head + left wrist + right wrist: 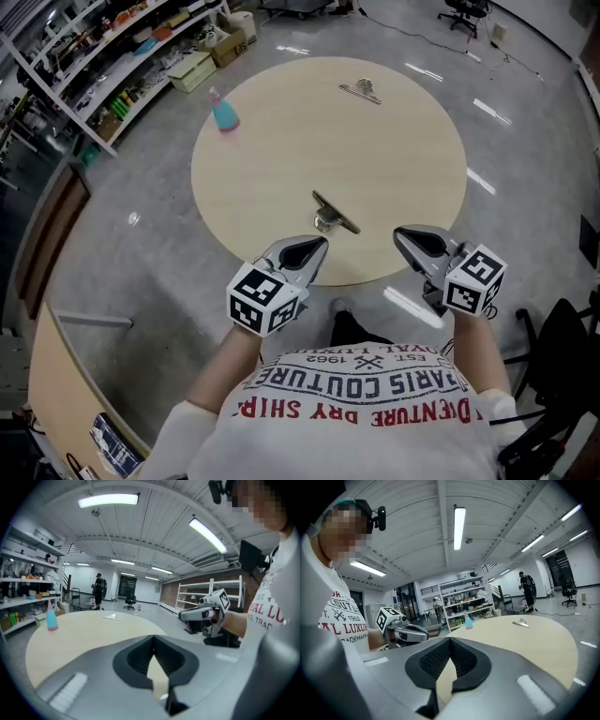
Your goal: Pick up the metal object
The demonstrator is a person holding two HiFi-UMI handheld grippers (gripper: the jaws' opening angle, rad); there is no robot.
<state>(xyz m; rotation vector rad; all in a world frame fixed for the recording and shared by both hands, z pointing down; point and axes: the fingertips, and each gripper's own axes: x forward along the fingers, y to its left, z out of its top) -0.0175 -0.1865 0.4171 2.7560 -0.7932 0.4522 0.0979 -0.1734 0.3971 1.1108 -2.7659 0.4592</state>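
Hovering at the near edge of the round table, the left gripper and right gripper both have their jaws pressed together on nothing, while the metal clip stands just beyond them, between the two, and a second clip lies at the far side.

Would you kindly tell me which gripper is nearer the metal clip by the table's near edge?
Left. The left gripper is just short of the metal clip; the right gripper sits farther off to its right.

Glossy grey floor, cluttered shelving, ceiling strip lights
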